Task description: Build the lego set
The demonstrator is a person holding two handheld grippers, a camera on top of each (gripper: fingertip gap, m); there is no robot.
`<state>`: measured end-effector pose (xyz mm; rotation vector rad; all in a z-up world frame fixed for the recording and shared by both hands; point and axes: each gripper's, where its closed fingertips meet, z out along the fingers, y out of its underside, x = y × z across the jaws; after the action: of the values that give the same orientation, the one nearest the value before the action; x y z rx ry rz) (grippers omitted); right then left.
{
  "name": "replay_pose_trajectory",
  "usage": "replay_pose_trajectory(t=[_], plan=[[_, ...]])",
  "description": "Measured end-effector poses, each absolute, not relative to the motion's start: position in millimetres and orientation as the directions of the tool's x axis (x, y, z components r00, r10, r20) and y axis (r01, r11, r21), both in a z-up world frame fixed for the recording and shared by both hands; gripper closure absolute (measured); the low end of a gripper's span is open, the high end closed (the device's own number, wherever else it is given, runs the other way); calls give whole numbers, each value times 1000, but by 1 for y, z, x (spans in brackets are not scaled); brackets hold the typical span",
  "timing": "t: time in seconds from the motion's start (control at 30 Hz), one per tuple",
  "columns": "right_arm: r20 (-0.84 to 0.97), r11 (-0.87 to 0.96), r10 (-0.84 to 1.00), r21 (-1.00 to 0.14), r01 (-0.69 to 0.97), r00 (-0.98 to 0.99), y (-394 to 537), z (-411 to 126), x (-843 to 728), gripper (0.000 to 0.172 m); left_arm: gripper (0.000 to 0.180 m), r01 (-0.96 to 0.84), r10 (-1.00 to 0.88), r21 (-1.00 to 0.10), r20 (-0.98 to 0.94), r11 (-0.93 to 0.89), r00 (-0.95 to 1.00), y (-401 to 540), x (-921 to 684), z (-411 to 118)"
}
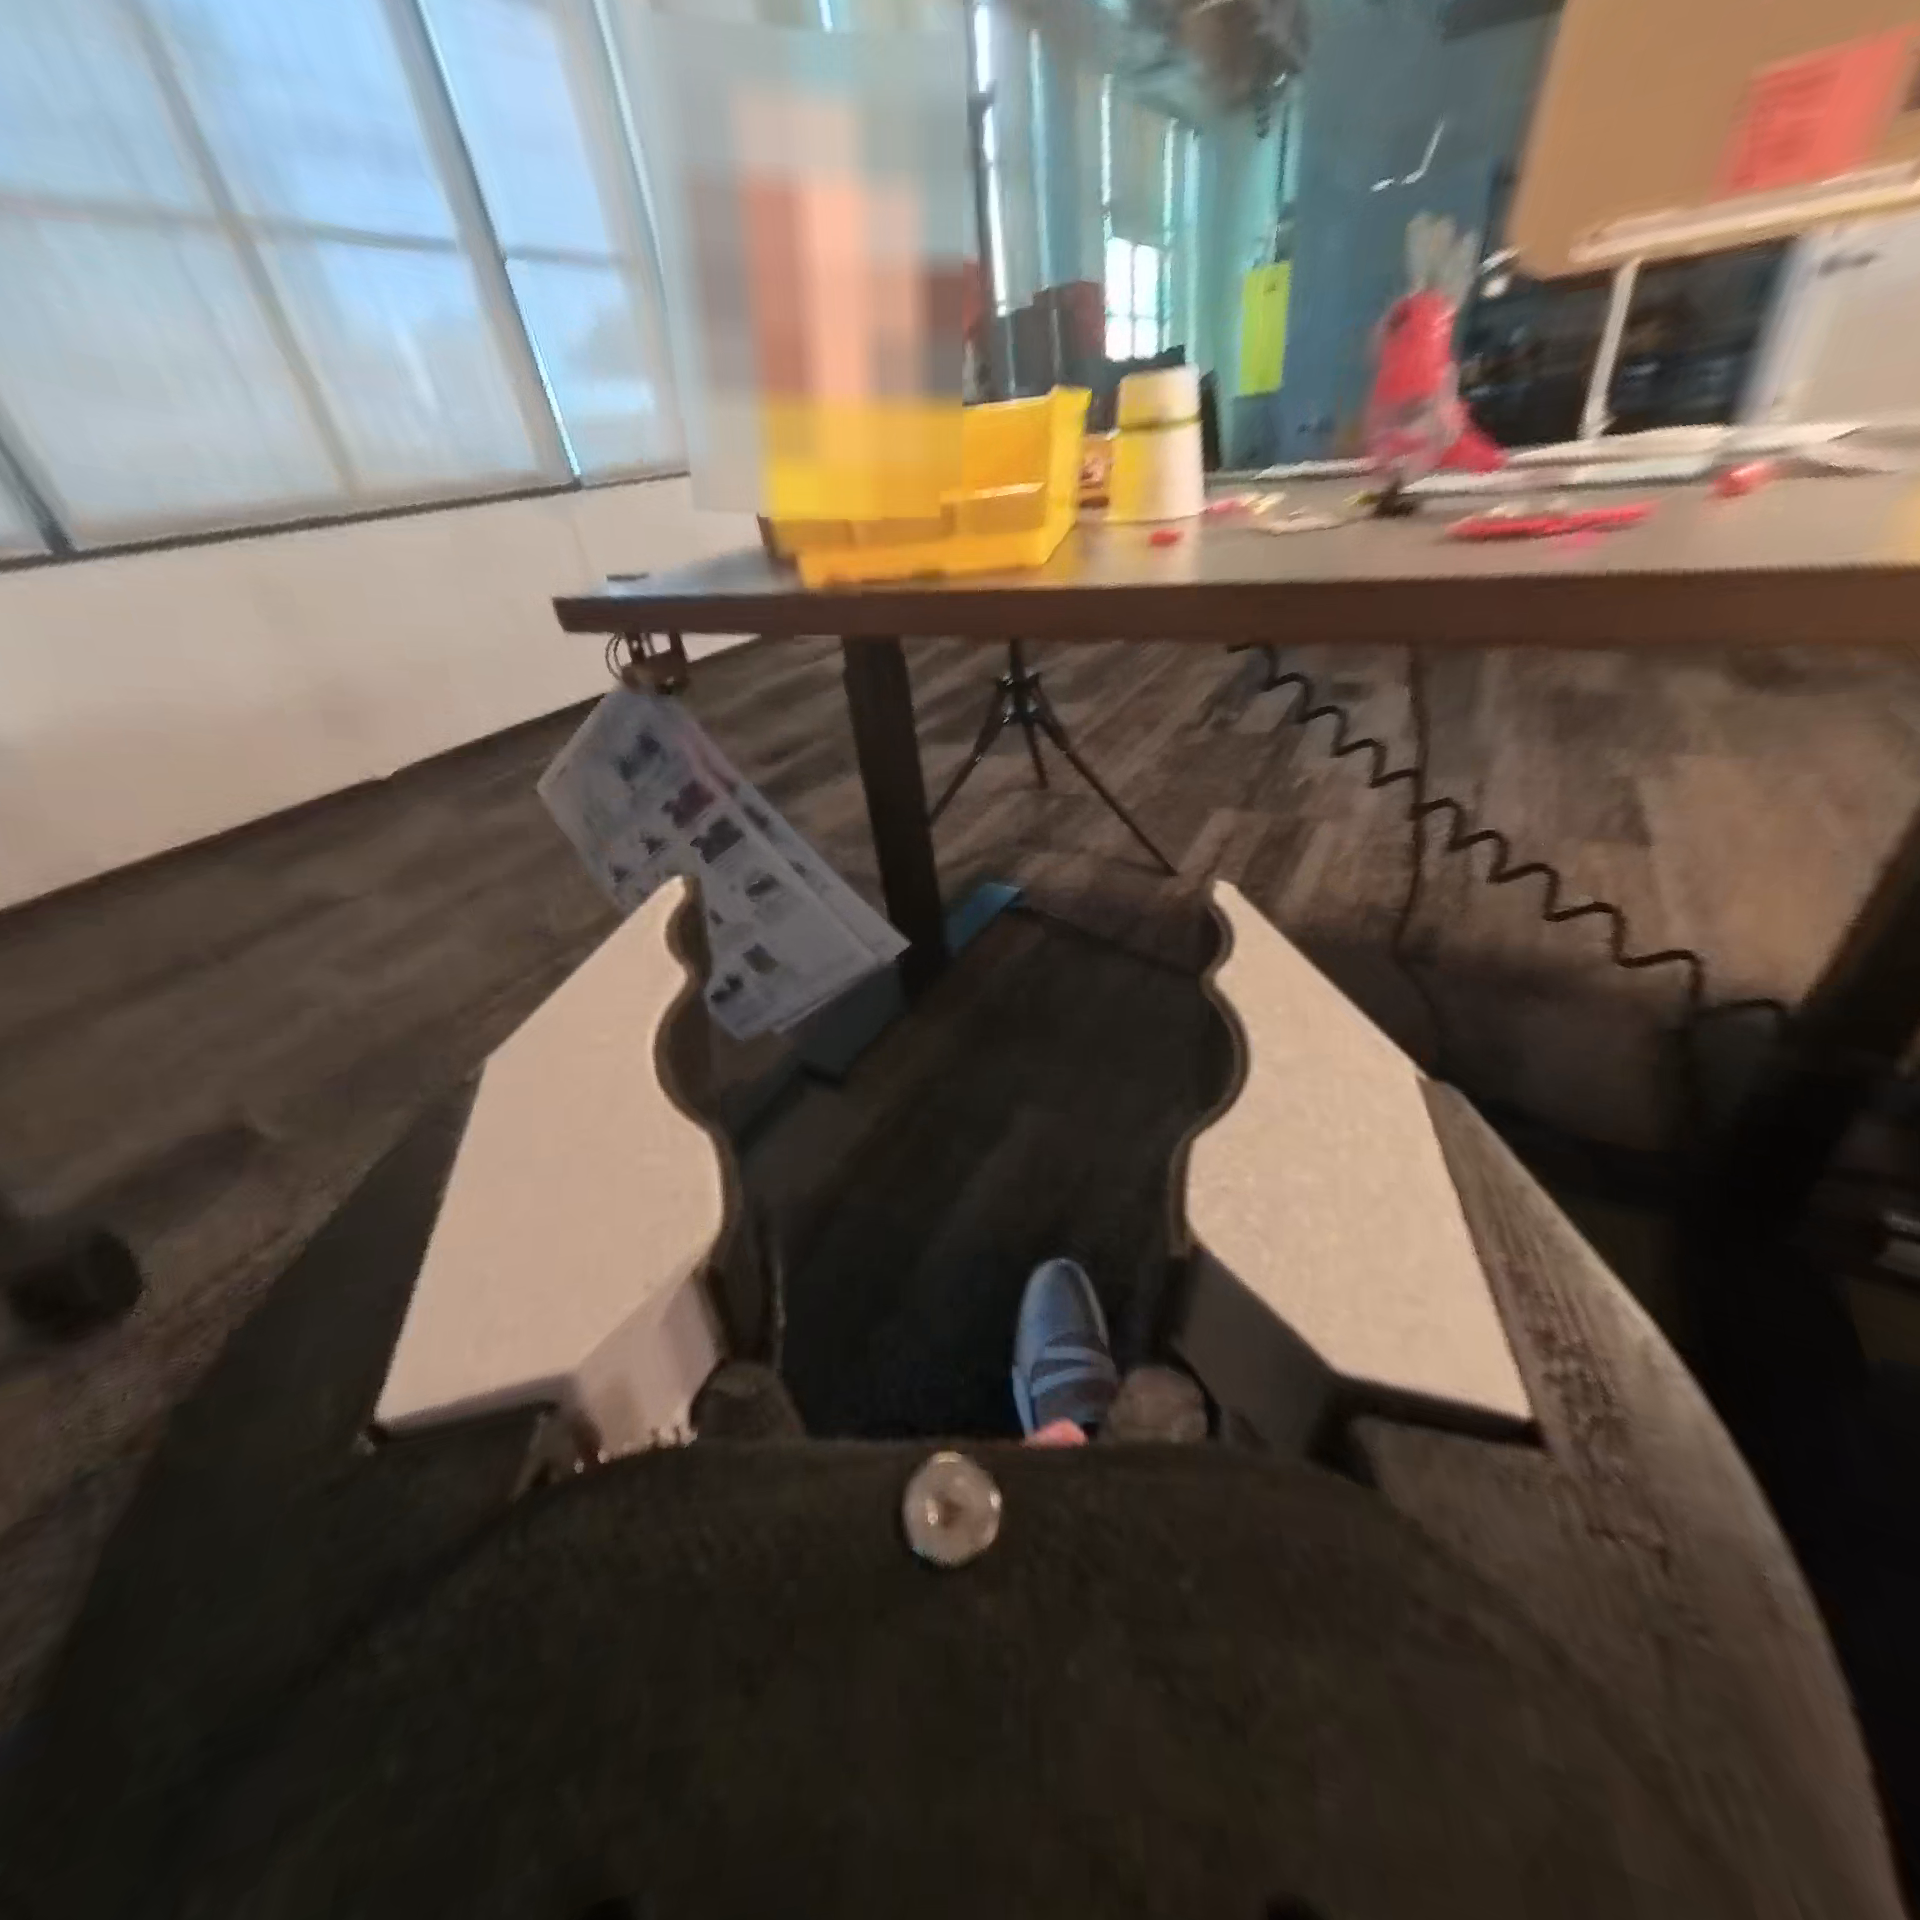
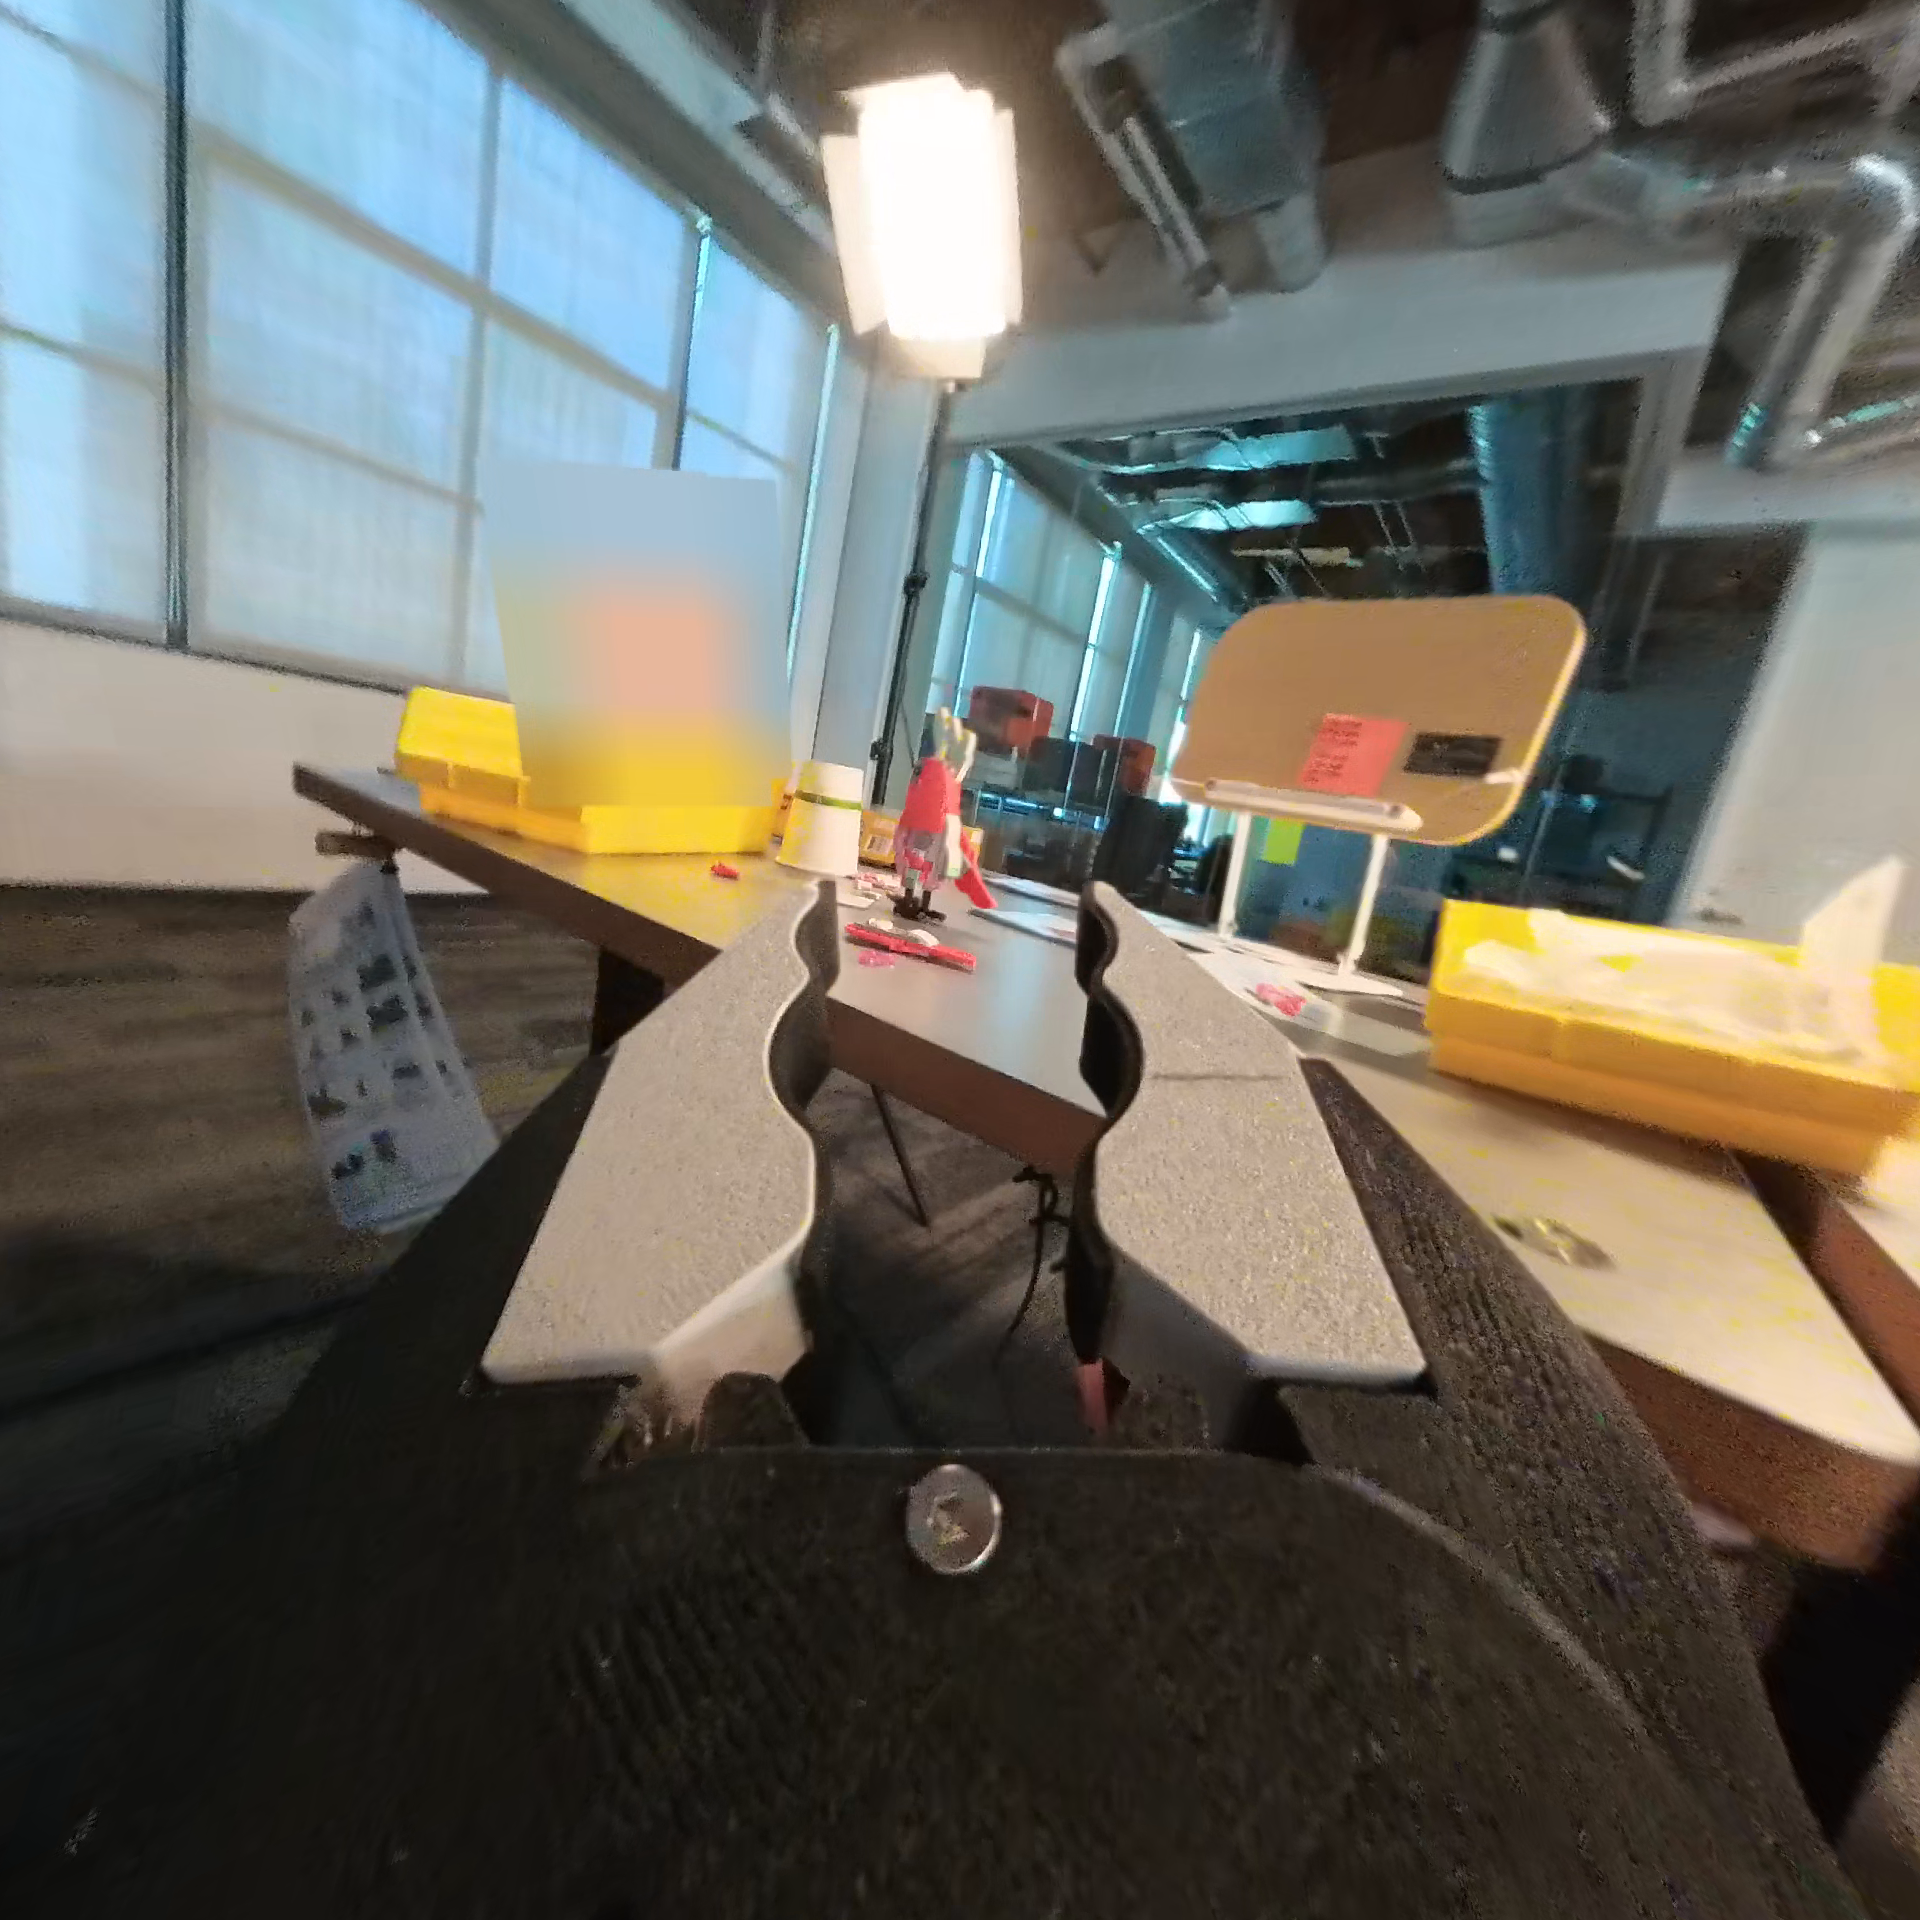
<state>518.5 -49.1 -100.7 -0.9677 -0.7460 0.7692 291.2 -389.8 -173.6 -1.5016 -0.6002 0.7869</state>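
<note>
My left gripper [image 1: 951, 904] is open with nothing between its fingers. It hangs below table height and points at the carpet and the dark table leg [image 1: 891, 810]. A printed sheet [image 1: 707, 873] hangs from the table's corner, just beyond the left fingertip. My right gripper [image 2: 951, 904] is open with nothing between its fingers. It sits at table-edge height, off the near edge of the dark table [image 2: 935, 1029]. Beyond its tips stands a red brick-built bird [image 2: 930, 831] beside flat red brick pieces [image 2: 909, 945]. The bird also shows in the left wrist view [image 1: 1423, 384].
A yellow bin [image 2: 623, 821] and a white paper cup [image 2: 826, 816] stand at the table's far left. Another yellow tray [image 2: 1662, 1049] sits at the right, with a tan board on a white stand [image 2: 1382, 707] behind. A coiled black cable [image 1: 1455, 821] hangs under the table. A blue shoe [image 1: 1060, 1340] shows below.
</note>
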Motion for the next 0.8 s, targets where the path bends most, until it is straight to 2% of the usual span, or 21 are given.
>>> replay_pose_trajectory(t=[0.1, 0.17, 0.23, 0.47, 0.8], plan=[[244, 405, 825, -884, -232, 511, -29, -100, 483, 129, 94, -105, 757, -984, -180, -147, 628, -364, 262, -185], [226, 404, 824, -878, -257, 520, -21, -96, 468, 127, 110, -30, 744, -989, -130, -147, 655, -345, 252, -188], [210, 401, 826, -871, -283, 523, -17, -90, 458, 125, 111, 34, 706, -995, -45, -97, 707, -327, 247, -185], [247, 438, 808, -859, -265, 535, 5, -81, 420, 125, 113, 59, 745, -997, 0, -53, 667, -312, 197, -180], [262, 509, 773, -801, -316, 578, 66, -16, 376, 120, 113, 68, 763, -998, 38, -8, 646, -272, 141, -176]])
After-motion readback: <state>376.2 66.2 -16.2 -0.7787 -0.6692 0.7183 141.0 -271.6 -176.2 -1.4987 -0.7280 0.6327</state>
